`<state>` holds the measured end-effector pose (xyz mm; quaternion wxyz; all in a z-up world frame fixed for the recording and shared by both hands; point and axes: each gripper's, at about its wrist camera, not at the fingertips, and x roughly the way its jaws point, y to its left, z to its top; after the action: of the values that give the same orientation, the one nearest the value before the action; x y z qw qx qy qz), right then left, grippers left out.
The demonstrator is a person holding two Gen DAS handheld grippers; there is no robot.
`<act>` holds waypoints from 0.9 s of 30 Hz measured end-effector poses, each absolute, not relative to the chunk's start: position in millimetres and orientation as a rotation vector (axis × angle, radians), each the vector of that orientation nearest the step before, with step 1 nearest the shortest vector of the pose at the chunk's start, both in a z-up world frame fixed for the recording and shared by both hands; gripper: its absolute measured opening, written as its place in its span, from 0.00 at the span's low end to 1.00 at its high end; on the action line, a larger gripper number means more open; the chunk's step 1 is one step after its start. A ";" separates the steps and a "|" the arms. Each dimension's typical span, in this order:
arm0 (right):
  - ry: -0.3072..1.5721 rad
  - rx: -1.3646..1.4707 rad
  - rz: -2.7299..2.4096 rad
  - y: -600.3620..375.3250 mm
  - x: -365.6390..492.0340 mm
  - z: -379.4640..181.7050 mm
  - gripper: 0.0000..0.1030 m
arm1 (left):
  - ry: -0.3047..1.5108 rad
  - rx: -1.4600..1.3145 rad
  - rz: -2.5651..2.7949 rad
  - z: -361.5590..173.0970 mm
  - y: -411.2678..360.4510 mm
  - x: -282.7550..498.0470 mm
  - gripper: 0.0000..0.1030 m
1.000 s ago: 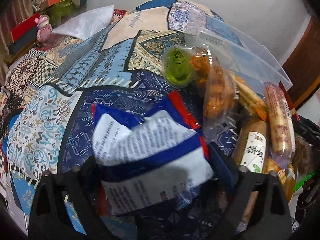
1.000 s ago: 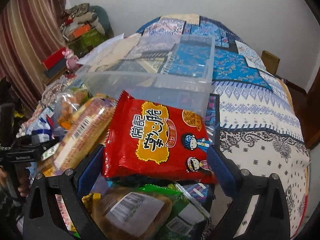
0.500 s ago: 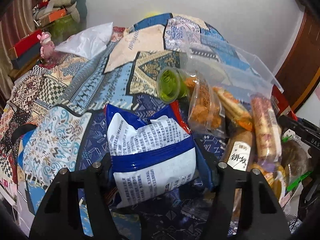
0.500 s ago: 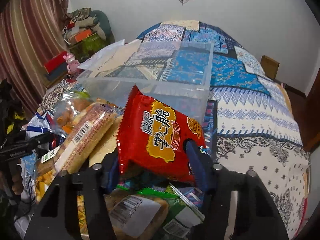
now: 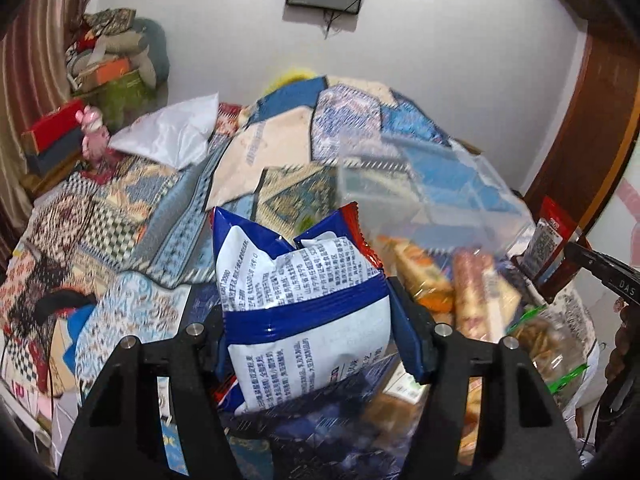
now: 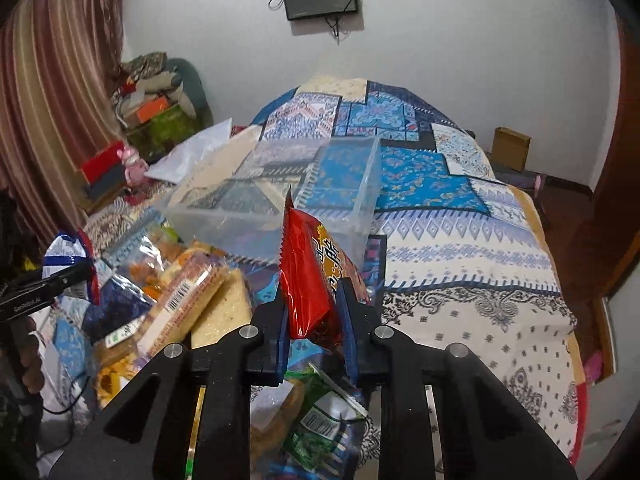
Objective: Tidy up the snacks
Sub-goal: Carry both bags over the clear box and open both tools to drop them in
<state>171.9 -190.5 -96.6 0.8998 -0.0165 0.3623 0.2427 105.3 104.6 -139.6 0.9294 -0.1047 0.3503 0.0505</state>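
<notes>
My left gripper (image 5: 308, 344) squeezes the blue bag (image 5: 304, 316). My right gripper (image 6: 314, 328) is closing tight on the red bag (image 6: 310, 276), held by one thin edge, so I think it could slip. The clear box (image 6: 352, 216) sits just behind, empty, with lots of room above its rim.

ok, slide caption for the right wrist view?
Right gripper closing on a red snack pack, clear bin just beyond on the patchwork bedspread.
</notes>
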 end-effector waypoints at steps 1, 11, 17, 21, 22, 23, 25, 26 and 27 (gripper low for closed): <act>0.738 -0.029 0.502 -192.0 169.9 -92.0 0.18 | 0.706 -0.206 0.094 -134.2 101.4 108.2 0.62; 0.617 -0.005 0.525 -188.5 169.6 -47.7 0.11 | 0.630 -0.206 0.033 -95.1 80.1 155.3 0.62; 0.543 0.012 0.544 -176.1 189.5 -28.0 0.11 | 0.631 -0.155 0.011 -89.1 67.5 194.2 0.62; 0.538 0.035 0.562 -162.0 214.0 -27.8 0.11 | 0.676 -0.157 -0.010 -98.2 65.2 225.8 0.62; 0.540 0.035 0.562 -157.2 221.1 -29.9 0.11 | 0.692 -0.158 -0.014 -101.7 65.4 235.3 0.62; 0.543 0.032 0.560 -154.3 226.0 -31.1 0.11 | 0.709 -0.157 -0.011 -105.9 66.0 245.4 0.62; 0.548 0.029 0.558 -145.6 236.1 -35.4 0.11 | 0.744 -0.148 0.003 -114.8 67.9 263.1 0.62; 0.557 0.024 0.554 -139.2 244.3 -39.7 0.11 | 0.757 -0.150 0.009 -119.2 70.0 270.8 0.62; 0.562 0.023 0.550 -137.0 245.9 -41.7 0.11 | 0.772 -0.150 0.019 -124.1 71.9 279.3 0.62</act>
<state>245.9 -137.0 -41.7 0.9236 0.0114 0.2739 0.2679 279.3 71.9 -124.1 0.9236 -0.0731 0.3762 0.0093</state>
